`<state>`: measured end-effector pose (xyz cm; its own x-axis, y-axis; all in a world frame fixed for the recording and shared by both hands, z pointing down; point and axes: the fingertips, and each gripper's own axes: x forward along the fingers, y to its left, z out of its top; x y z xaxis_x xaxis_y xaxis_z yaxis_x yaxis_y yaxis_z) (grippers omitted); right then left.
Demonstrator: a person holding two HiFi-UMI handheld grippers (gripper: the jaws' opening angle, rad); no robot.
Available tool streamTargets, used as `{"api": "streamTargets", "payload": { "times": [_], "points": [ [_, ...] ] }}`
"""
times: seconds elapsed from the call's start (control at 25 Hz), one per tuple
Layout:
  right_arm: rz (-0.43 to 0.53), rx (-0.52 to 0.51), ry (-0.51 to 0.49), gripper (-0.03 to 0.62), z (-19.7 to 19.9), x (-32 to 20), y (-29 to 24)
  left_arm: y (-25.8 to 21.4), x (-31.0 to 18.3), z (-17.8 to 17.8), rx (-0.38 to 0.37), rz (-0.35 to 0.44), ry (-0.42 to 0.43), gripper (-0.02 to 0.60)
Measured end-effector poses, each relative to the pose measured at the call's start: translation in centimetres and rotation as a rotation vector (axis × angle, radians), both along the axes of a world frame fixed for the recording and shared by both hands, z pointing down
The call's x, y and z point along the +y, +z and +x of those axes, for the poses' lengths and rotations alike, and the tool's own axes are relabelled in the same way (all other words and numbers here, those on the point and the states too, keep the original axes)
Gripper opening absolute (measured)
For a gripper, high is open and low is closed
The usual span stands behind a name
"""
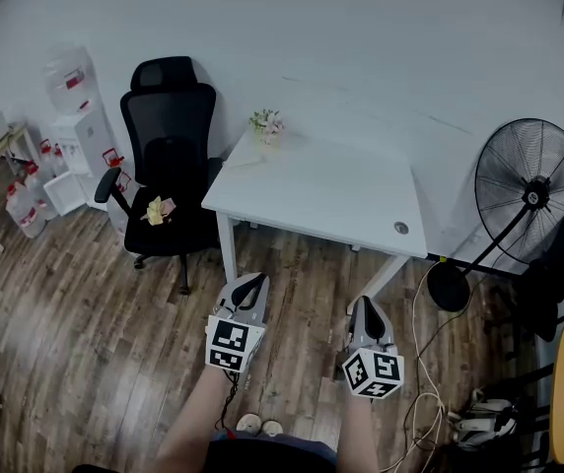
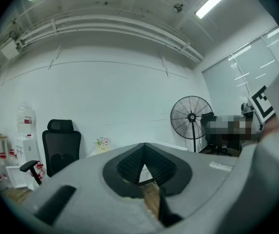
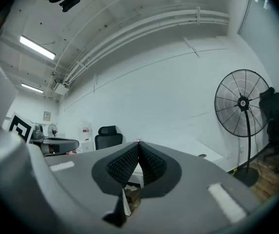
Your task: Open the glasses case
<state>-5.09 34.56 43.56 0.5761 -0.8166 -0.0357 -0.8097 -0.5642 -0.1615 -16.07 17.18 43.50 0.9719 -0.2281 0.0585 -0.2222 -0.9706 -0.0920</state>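
While standing short of the white table (image 1: 341, 190), holds two grippers level over the wood floor (image 1: 85, 313), side by side and well apart, both pointing toward the table; shows the left gripper (image 1: 252, 280) near the table's front left leg and the right gripper (image 1: 368, 304) near its front right leg, neither touching anything; carries a marker cube on the back of each.

Looking along the left gripper view, finds the ribbed black pads pressed together at the tips, with only a small triangular gap below them and nothing pinched there; finds the same in the right gripper view, pads meeting at the tips and gripping nothing.

Cannot make out a glasses case in any view; cannot tell where it lies.

Sees on the table's far left corner a small pot of flowers (image 1: 266, 123); sees near its front right corner a small round cap (image 1: 401, 228).

To the table's left, a black office chair (image 1: 169, 156) with something small and yellow (image 1: 159, 210) on its seat; further left, against the wall, a water dispenser (image 1: 77, 116); to the right, a black standing fan (image 1: 533, 190); on the floor beside the right gripper, loose white cables (image 1: 422, 402).
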Motion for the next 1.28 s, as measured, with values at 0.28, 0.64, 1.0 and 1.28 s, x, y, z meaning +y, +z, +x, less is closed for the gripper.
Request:
{"api": "streamTargets", "payload": {
  "times": [0.28, 0.64, 1.0, 1.28],
  "points": [
    [0.006, 0.001, -0.026, 0.066, 0.4, -1.6, 0.0, 1.4, -1.7, 0.7, -0.014, -0.017, -0.003, 0.008],
    [0.027, -0.01, -0.038, 0.167, 1.1, -3.9, 0.6, 1.9, -3.9, 1.7, -0.007, -0.028, 0.01, 0.008],
    [0.042, -0.019, -0.036, 0.17, 3.8, -7.1, 1.1, 1.3, -7.9, 3.7, 0.006, -0.018, -0.008, 0.008],
    [0.078, 0.009, -0.103, 0.17, 10.7, -13.9, 0.8, 1.7, -13.7, 9.0, 0.01, 0.013, -0.067, 0.008]
  ]
}}
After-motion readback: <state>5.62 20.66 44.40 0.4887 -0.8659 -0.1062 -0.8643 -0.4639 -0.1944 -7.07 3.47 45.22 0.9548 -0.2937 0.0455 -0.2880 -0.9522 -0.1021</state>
